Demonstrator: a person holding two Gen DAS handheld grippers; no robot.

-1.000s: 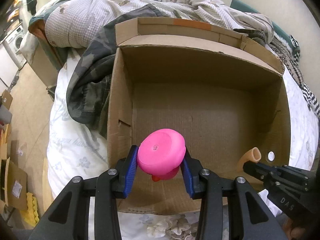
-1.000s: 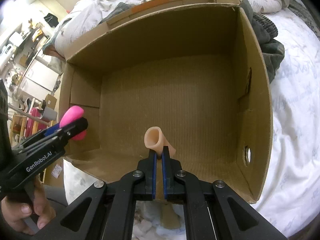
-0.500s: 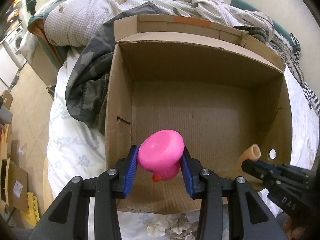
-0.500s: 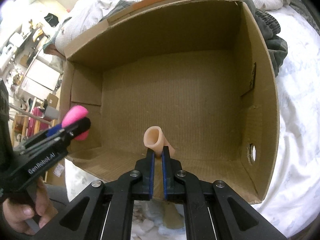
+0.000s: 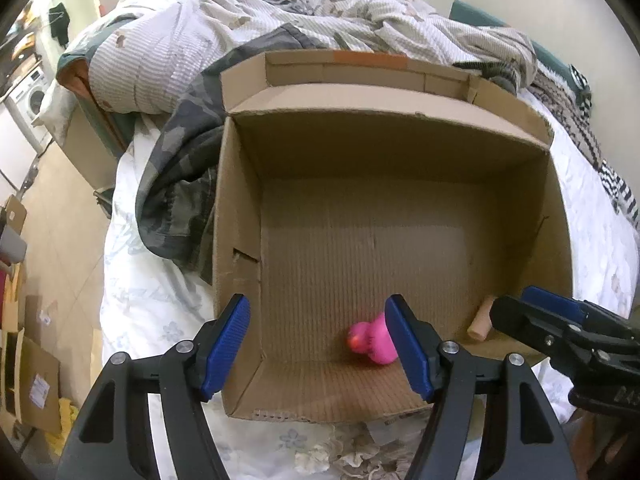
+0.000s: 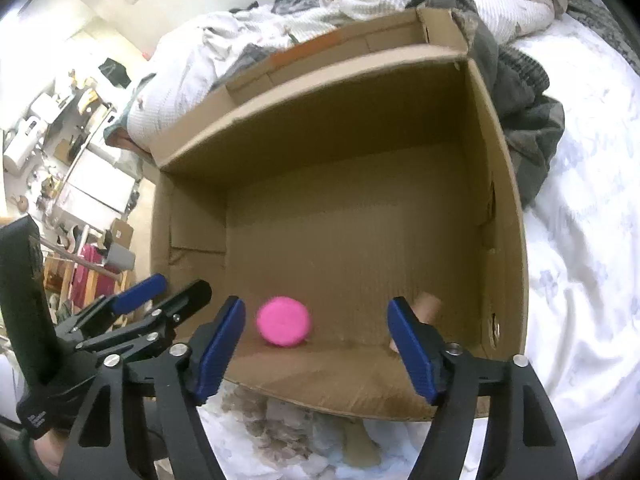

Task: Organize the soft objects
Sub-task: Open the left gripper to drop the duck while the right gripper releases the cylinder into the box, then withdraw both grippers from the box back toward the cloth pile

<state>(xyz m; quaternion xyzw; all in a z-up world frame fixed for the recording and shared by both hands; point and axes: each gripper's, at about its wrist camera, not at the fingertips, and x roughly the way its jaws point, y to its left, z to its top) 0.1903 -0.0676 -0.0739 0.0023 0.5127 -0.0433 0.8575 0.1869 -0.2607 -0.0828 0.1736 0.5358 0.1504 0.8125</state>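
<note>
An open cardboard box lies on a bed. A pink soft toy lies on the box floor near the front wall. A beige soft tube lies near the box's front right corner. My left gripper is open and empty above the front edge of the box; it also shows in the right wrist view. My right gripper is open and empty above the front edge, and appears at the right in the left wrist view.
A camouflage garment lies against the box's left wall. Rumpled bedding is piled behind the box. A dark garment lies at the box's right. White floral sheet surrounds the box. Floor and cardboard lie to the left.
Both grippers opened. The pink toy dropped from the left gripper and the beige tube from the right gripper onto the box floor.
</note>
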